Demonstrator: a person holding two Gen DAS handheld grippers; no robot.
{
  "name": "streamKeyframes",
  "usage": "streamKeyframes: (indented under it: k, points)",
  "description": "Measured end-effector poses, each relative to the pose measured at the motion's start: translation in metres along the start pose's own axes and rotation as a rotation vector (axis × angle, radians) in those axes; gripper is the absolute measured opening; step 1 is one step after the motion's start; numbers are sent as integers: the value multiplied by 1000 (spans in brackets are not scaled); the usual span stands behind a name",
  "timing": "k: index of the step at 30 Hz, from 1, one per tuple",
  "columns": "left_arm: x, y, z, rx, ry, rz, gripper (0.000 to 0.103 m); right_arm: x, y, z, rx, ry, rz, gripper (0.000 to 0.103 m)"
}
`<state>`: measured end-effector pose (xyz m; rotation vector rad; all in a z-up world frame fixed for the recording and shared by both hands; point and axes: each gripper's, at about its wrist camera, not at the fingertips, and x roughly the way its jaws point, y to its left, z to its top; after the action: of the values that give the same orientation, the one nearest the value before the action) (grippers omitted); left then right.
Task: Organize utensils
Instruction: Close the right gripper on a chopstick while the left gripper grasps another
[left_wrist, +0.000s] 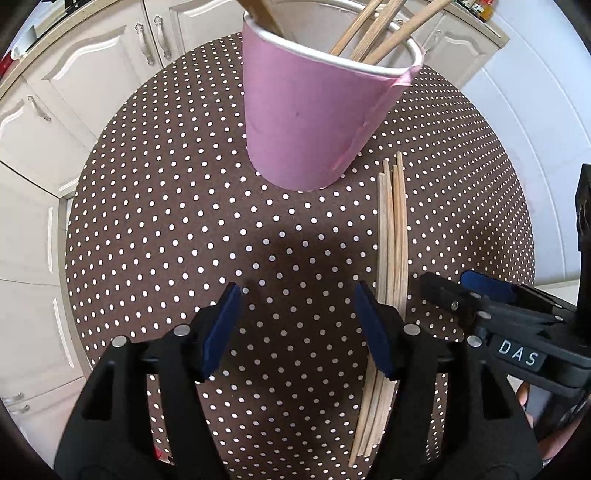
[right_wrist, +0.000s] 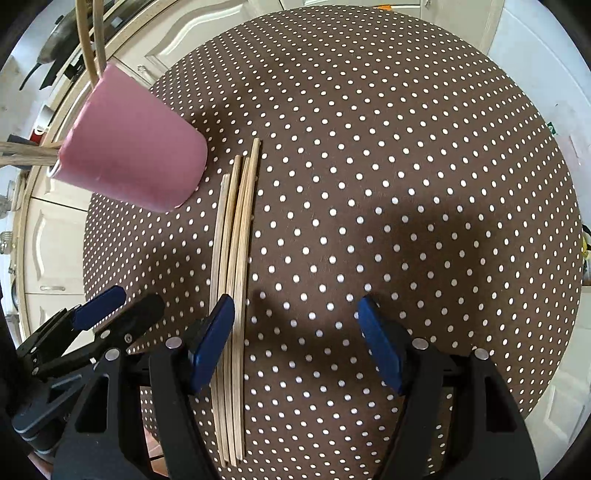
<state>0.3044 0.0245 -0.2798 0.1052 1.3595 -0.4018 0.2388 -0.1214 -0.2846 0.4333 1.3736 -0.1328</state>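
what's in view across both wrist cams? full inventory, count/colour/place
cup: one, pink, upright at the table's far side
sticks in cup: several, wooden, leaning out of the rim
loose sticks: a bundle of about five, pale wood, flat on the cloth beside the cup
tablecloth: one, brown with white dots, over a round table
cabinets: cream, behind the table
left hand-held gripper: black with blue pads, open, left of the bundle
right hand-held gripper: same, open, right of the bundle

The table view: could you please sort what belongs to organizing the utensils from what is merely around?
Belongs to the job:
- loose chopsticks lying on the table
- pink cup holding more sticks
- left gripper, open
- right gripper, open

Just around:
- dotted tablecloth
- cream cabinets
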Motion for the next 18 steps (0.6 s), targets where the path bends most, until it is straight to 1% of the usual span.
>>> streamKeyframes:
  k: [2,6,10,12,13,14,15,16,17,18]
  points:
    - [3,4,3,8,9,-10,63,4,10,2,-10,-9,-27,67]
    - [7,14,10,12,14,-21,64,15,34,3,-59,-16,-124,69]
    - [7,26,20,8,-1,1,64,23,57,6,-57,-41,-141,69]
    - [7,33,24,7,-11,6,64,25,63,9,-94,-40,-168,68]
    - [7,35,24,6,-15,6,64,27,66,10,-119,-41,-180,65]
    - [7,36,24,5,-18,6,64,30,71,11,-144,-36,-210,62]
    - [7,39,25,1,-20,6,64,33,78,10,-179,-44,-232,56]
    - [7,41,28,-2,-21,8,64,34,85,10,-203,-52,-219,47]
    - [6,43,30,-9,-24,11,64,34,88,10,-213,-57,-211,42]
    - [6,45,32,-15,-28,8,64,34,91,11,-219,-65,-201,28]
